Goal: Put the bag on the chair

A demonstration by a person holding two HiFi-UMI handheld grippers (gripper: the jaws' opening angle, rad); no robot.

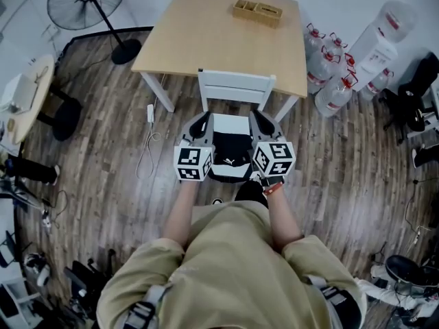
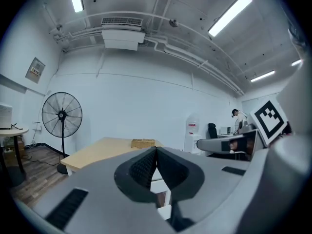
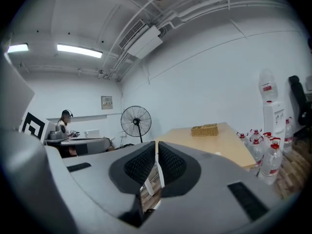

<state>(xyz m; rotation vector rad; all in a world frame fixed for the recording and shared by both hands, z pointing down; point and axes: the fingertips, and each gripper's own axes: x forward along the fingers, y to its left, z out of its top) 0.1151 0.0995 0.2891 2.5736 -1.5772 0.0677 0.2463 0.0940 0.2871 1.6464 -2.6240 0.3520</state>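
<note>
Black bag [image 1: 230, 157] seems parked on the white chair [image 1: 236, 88] already. The left gripper [image 1: 205, 118] and right gripper [image 1: 258, 115] flank it, both pinched closed on nothing, so nothing looks left to do.

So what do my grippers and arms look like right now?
The left gripper and right gripper are smooth grey shells with dark ribbed pads inside the jaws. Each carries a white cube printed with black square markers. The person wears a beige short-sleeved shirt.
</note>
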